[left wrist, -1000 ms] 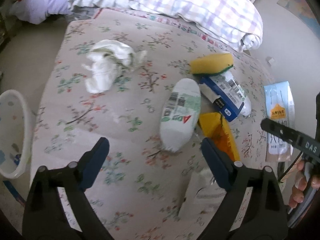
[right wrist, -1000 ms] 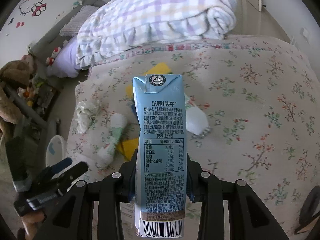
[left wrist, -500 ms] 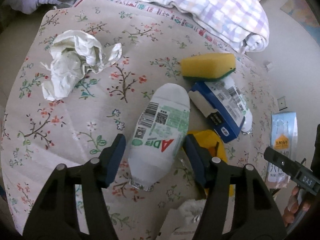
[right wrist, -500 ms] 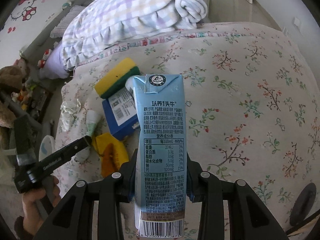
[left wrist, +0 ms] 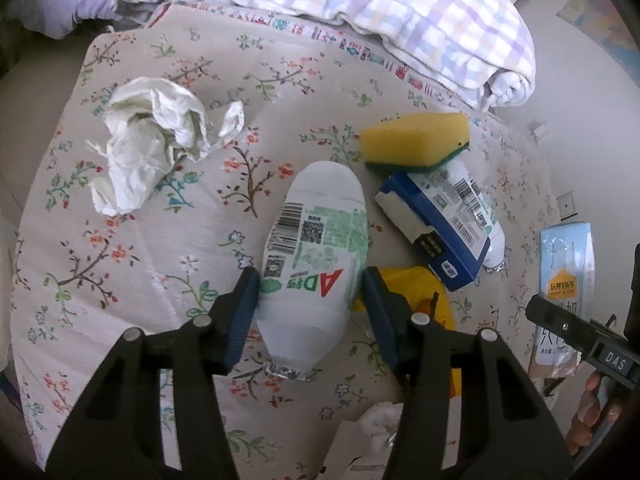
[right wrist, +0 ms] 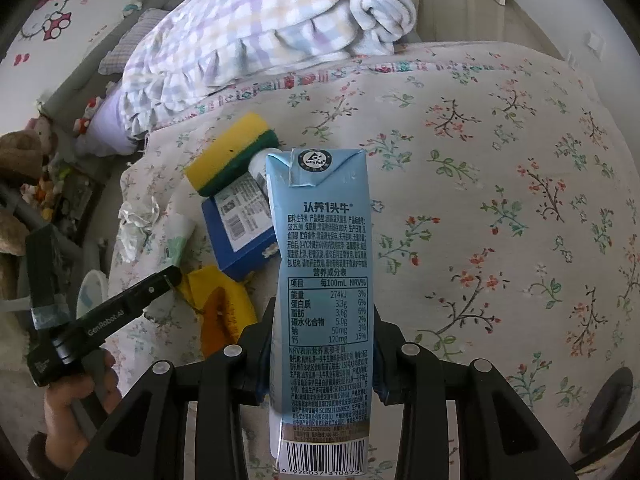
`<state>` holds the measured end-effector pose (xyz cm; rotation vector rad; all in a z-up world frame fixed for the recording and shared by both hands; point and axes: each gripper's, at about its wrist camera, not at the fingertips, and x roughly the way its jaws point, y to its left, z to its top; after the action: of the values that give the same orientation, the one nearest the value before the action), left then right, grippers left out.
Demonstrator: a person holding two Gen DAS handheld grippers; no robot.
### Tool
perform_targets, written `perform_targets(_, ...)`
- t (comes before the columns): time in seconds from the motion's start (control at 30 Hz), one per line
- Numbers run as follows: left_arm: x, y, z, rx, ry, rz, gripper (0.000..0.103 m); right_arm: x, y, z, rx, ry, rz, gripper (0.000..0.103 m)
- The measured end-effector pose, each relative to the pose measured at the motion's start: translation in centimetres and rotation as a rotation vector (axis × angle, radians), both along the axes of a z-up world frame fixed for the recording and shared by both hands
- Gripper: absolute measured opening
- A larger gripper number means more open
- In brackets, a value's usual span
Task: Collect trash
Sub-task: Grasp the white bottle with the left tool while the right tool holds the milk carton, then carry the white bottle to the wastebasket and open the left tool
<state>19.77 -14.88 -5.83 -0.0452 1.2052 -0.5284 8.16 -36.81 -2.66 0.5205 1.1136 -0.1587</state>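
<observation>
Broadly, a floral-sheeted bed [left wrist: 160,208] carries the litter, a rolled plaid blanket [left wrist: 400,28] at its head. Crumpled paper [left wrist: 156,148] lies left, apart from a sponge [left wrist: 416,140] on a blue box [left wrist: 436,228]. The left gripper [left wrist: 308,304] has just been closing, fingers touching a lying white bottle [left wrist: 320,248]. The right gripper [right wrist: 320,364] clamps a milk carton [right wrist: 324,280].

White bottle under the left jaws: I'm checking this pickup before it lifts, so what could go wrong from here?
The left gripper, whose jaws have just been closing, straddles the white bottle near its tapered neck; the smooth curved body might slip or pivot on lifting. The right-hand pad sits close to the yellow wrapper and may snag it. The right gripper already holds the blue milk carton, so it cannot steady anything.
</observation>
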Motion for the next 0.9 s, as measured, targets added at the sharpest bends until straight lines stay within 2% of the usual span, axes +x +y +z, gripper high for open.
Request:
perform_targets(0.4, -0.1, 2.9, 1.4, 0.001, -0.029, 0.024, 0.054, 1.4, 2.8, 1.1, 0.010, -0.028, 0.041, 0.038)
perform_targets(0.9, 0.1, 10.7, 3.0, 0.005, -0.059, 0.121, 0.054, 4.4, 10.1, 1.9, 0.003, -0.061, 0.158, 0.038)
